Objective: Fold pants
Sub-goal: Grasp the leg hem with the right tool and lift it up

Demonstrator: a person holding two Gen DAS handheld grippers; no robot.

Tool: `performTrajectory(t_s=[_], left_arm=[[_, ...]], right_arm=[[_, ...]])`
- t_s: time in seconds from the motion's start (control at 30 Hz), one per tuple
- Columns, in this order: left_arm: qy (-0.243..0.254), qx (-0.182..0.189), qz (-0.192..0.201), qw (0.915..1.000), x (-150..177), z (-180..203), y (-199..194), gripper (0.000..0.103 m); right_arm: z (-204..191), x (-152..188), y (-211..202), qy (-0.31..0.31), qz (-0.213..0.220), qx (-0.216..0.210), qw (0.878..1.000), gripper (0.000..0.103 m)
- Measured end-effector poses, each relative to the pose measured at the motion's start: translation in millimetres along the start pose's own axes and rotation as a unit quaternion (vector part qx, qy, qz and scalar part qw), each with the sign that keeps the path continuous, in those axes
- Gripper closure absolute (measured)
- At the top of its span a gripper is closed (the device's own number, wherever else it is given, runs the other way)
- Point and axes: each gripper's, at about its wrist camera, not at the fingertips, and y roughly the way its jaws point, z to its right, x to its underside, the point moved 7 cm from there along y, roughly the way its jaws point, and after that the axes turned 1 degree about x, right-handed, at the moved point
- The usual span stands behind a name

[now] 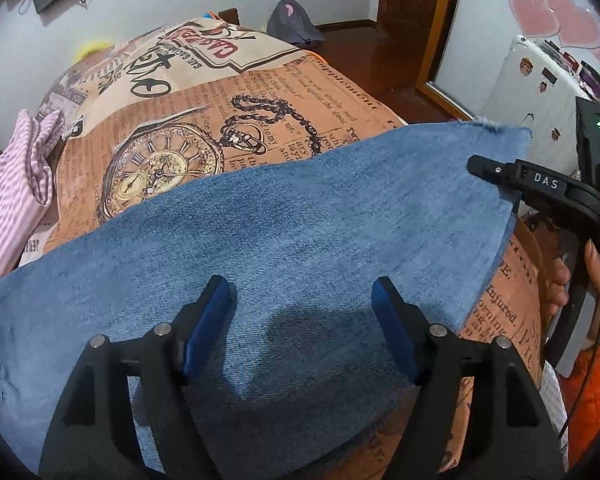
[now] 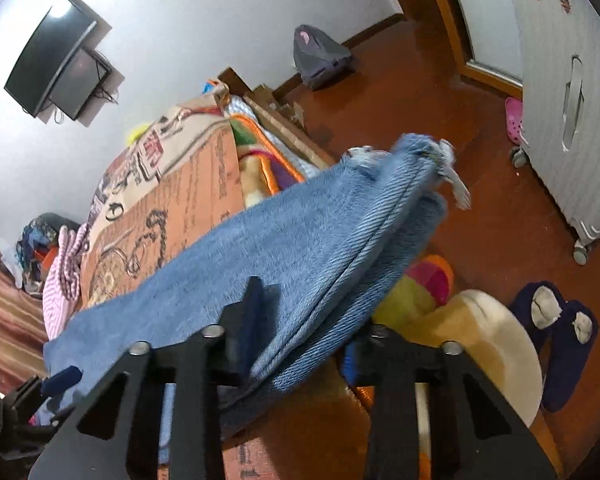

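Jeans [image 1: 284, 216] lie flat across a printed bed [image 1: 260, 104]. The left tool [image 1: 302, 320] hovers released above the denim; the right tool [image 2: 300, 320] appears clenched on the hem-side edge, though blur obscures its far finger. Folding cleanly likely means both tools gripping and lifting evenly. Only the right view shows slippers [image 2: 556, 332] on the floor.

Newsprint bedspread [image 1: 204, 120] w/ striped cloth [image 1: 4, 208]; backpack [image 2: 320, 58], slippers [image 2: 556, 332], prob. monitors [image 2: 56, 64].
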Motion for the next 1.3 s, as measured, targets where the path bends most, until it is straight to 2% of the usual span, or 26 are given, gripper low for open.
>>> performTrajectory(t_s=[0.07, 0.13, 0.37, 0.63, 0.9, 1.1, 1.3], left_arm=[[-0.004, 0.004, 0.0, 1.0, 0, -1, -1, 0.03], [-0.009, 0.008, 0.001, 0.9999, 0, -3, -3, 0.03], [-0.052, 0.025, 0.024, 0.9981, -3, -22, -31, 0.03], [-0.074, -0.009, 0.091, 0.9931, -3, -75, -95, 0.03], [-0.096, -0.032, 0.129, 0.9865, 30, -132, -144, 0.03], [-0.112, -0.055, 0.138, 0.9826, 66, -174, -163, 0.03], [-0.142, -0.058, 0.147, 0.9771, 99, -215, -178, 0.03]], right_arm=[[-4, -4, -5, -0.01, 0.009, 0.0, 1.0, 0.091], [-11, -8, -14, -0.018, 0.019, -0.005, 1.0, 0.093], [-57, -27, -56, -0.078, 0.077, -0.01, 0.994, 0.095], [-133, -38, -103, -0.138, 0.129, -0.049, 0.981, 0.096], [-209, -25, -127, -0.188, 0.156, -0.083, 0.966, 0.096], [-262, -5, -121, -0.231, 0.159, -0.1, 0.955, 0.096], [-312, 24, -109, -0.276, 0.145, -0.113, 0.943, 0.096]])
